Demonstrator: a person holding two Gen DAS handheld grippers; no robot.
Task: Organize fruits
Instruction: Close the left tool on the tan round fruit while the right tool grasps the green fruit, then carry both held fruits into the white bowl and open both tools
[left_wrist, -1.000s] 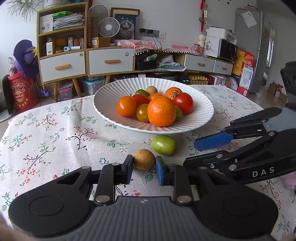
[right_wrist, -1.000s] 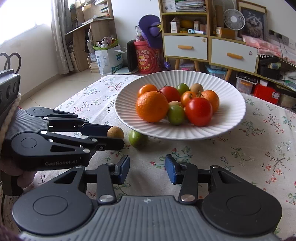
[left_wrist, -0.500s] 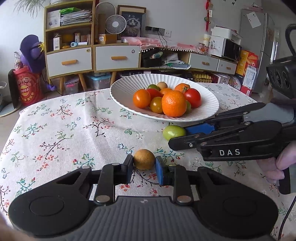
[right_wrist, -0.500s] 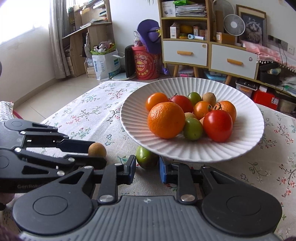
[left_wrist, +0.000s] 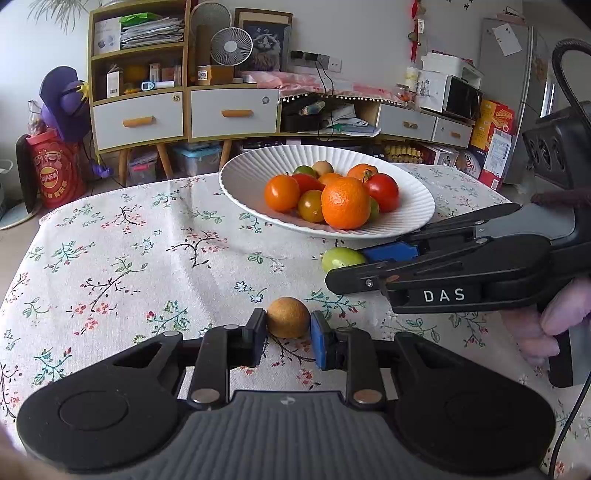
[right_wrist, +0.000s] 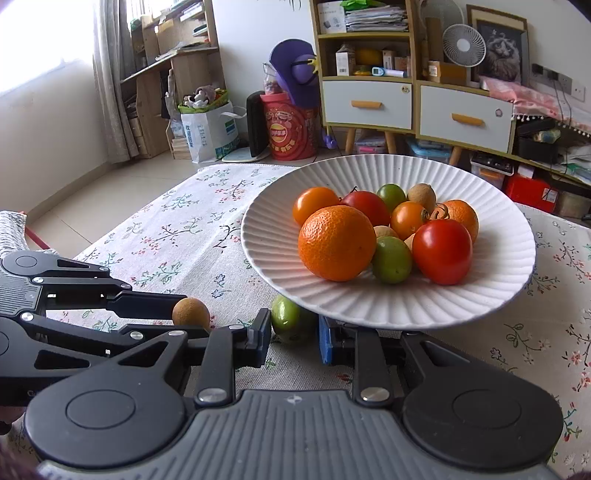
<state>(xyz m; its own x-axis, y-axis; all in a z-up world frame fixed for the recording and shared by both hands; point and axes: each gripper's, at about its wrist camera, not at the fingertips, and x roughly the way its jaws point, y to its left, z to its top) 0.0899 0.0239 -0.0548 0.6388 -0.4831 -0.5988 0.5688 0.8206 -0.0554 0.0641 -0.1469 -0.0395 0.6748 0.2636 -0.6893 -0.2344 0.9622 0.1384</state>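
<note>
A small brown round fruit (left_wrist: 288, 316) sits between the pads of my left gripper (left_wrist: 289, 332), which is shut on it low over the floral tablecloth (left_wrist: 147, 258). My right gripper (right_wrist: 293, 332) is shut on a green fruit (right_wrist: 289, 320) that lies at the near rim of the white ribbed plate (right_wrist: 443, 306), partly under that rim. The plate holds several oranges, tomatoes and small green and brown fruits. In the left wrist view the right gripper (left_wrist: 351, 266) reaches in from the right onto the green fruit (left_wrist: 338, 258). The right wrist view shows the left gripper (right_wrist: 186, 315) with the brown fruit (right_wrist: 191, 311).
The plate (left_wrist: 413, 206) stands toward the far side of the table. A person's hand (left_wrist: 546, 325) holds the right gripper's handle. Behind the table are a shelf with drawers (left_wrist: 147, 92), a red bin (left_wrist: 57, 173) and a low cabinet (left_wrist: 406, 118).
My right gripper moved forward to the green fruit and closed on it. The left gripper kept its hold on the brown fruit, and the plate now looks farther off in its view.
</note>
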